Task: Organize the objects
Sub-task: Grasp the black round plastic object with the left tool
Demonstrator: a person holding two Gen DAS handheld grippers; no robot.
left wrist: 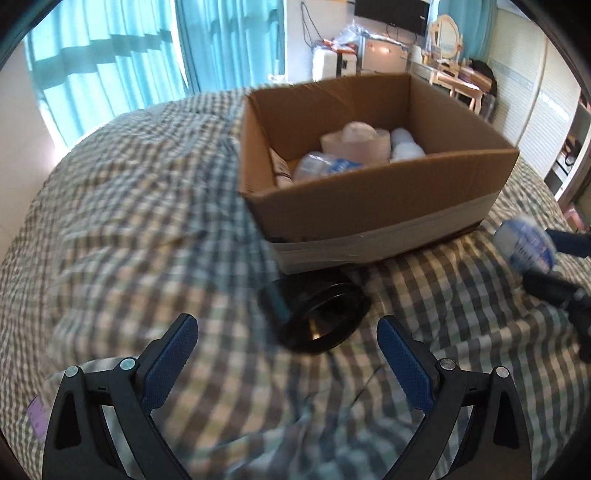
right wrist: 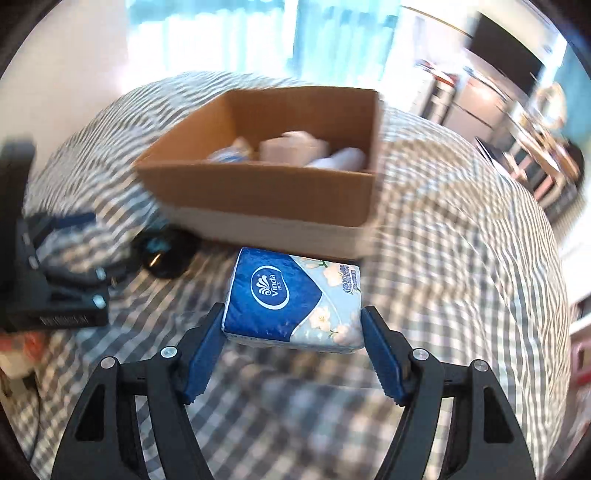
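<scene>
A blue Vinda tissue pack [right wrist: 291, 299] hangs above the checked bedspread, and my right gripper [right wrist: 292, 312] is shut on it, pads pressing both ends. The same pack [left wrist: 524, 247] and right gripper [left wrist: 554, 262] show at the right edge of the left wrist view. An open cardboard box [left wrist: 369, 206] [right wrist: 266, 192] sits on the bed beyond, holding a plastic bottle [left wrist: 325, 166], a beige roll [left wrist: 354, 144] and white items. A black round cup-like object [left wrist: 321, 321] [right wrist: 166, 258] lies on its side against the box's near corner. My left gripper [left wrist: 286, 321] [right wrist: 77, 245] stands open just short of it, holding nothing.
The checked bedspread [left wrist: 147, 221] covers the whole bed, with folds at the left. Turquoise curtains [left wrist: 110, 55] hang behind. A dressing table with a mirror [left wrist: 447, 37] and a dark screen [left wrist: 391, 14] stand at the back right. A purple tag [left wrist: 37, 417] lies lower left.
</scene>
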